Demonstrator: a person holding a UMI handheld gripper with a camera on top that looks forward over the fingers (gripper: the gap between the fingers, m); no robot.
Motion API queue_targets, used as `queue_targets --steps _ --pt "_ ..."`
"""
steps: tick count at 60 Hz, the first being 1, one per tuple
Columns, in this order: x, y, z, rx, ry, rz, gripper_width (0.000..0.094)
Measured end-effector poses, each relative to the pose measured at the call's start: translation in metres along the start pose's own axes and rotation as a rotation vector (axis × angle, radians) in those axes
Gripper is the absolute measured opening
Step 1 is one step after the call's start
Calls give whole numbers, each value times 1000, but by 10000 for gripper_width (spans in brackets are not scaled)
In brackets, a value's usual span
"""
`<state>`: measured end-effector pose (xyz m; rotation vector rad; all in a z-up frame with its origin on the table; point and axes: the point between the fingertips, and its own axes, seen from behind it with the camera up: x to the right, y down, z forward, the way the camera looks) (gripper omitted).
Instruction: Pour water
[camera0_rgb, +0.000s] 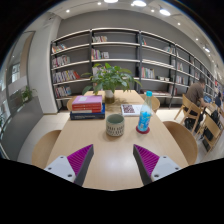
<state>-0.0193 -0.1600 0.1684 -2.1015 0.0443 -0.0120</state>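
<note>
Wooden table (110, 160) stretching out ahead, pale and bare on the near side, and the gripper (113, 162) hangs above it with its fingers spread wide, nothing between them. One pink pad (76, 160) to the left, one (148, 160) to the right, plain tabletop showing in the gap. So we're empty-handed, and by my reading the pour hasn't started; this looks like the approach.

Well beyond the fingers, near the middle of the table, sit the two likely players: a grey-green cup (116, 125) and, just beside it on the right, a blue bottle (144, 119) standing upright. Side by side like that, it makes sense as a pouring pair, one to lift and one to fill, though whether the bottle holds water I can't tell.

Counting up the rest: one stack of books (87, 105) to the left of the cup, one leafy potted plant (110, 76) behind, and something flat like a magazine (130, 108) lying at the far end. Chairs (180, 141) ring the table; I make out at least four. Bookshelves (110, 55) line the back wall.

The wide stance suits a bottle-sized grab, I'd say.
</note>
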Motion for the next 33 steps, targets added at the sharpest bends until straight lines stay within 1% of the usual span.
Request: queue_targets --steps 3,11,12,16,21,33 --pt "-5 -9 -5 15 -5 -4 814" --pt "-23 -26 -44 42 -6 -28 817" --pt "-22 -25 -37 49 -9 -29 817" --pt "-32 -35 -54 60 -11 -34 815" --pt "-38 -39 -58 72 -24 -32 816" --pt "-40 -40 -70 65 -2 -32 814"
